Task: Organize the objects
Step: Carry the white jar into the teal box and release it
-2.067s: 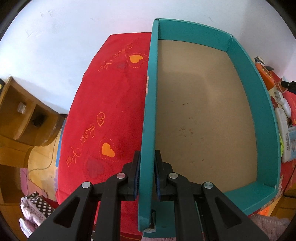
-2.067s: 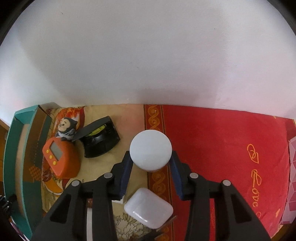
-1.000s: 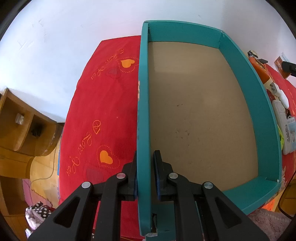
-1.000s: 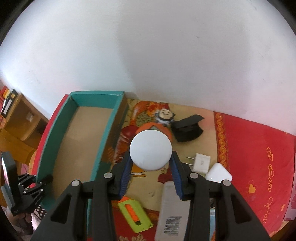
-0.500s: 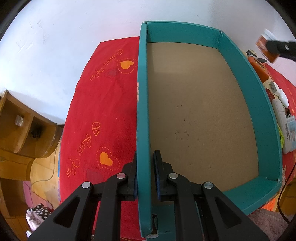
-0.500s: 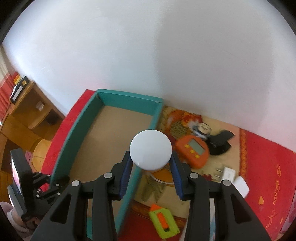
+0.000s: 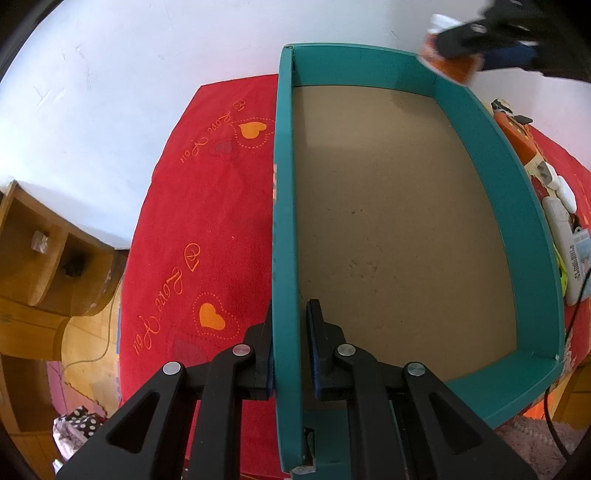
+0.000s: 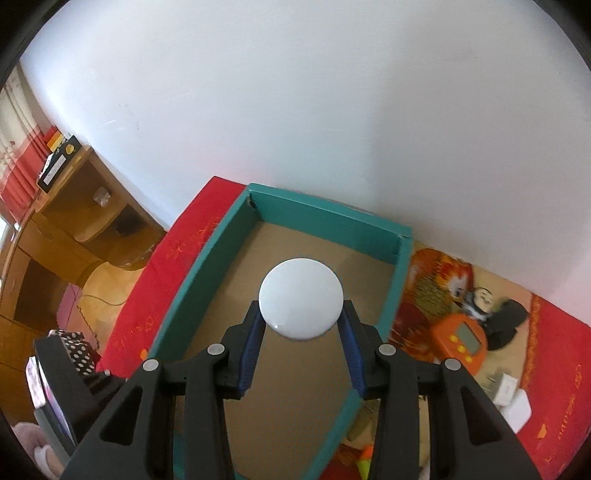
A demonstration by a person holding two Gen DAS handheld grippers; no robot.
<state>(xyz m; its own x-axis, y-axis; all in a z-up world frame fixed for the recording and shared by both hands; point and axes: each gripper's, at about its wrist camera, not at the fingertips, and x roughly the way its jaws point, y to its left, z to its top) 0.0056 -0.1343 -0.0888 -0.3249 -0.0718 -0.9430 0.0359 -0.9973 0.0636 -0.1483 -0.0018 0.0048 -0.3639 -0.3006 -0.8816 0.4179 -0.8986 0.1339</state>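
Note:
A teal box (image 7: 524, 221) with a bare brown cardboard floor lies on a red cloth (image 7: 207, 221). My left gripper (image 7: 290, 325) is shut on the box's left wall near the front corner. My right gripper (image 8: 301, 321) is shut on a round white-lidded jar (image 8: 301, 295), holding it in the air above the inside of the teal box (image 8: 207, 266). In the left wrist view the right gripper (image 7: 480, 29) shows blurred at the top right over the box's far right corner, and the jar's (image 7: 448, 62) orange body is visible there.
Right of the box lie an orange timer (image 8: 460, 343), a small figurine (image 8: 480, 299), a black object (image 8: 511, 321), a white plug (image 8: 508, 391) and a white remote (image 7: 561, 236). A wooden shelf unit (image 8: 74, 229) stands to the left, below the bed. A white wall rises behind.
My right gripper has carried the jar leftward, from above the loose objects to above the box's inside. The left gripper keeps its hold on the box wall and has not moved.

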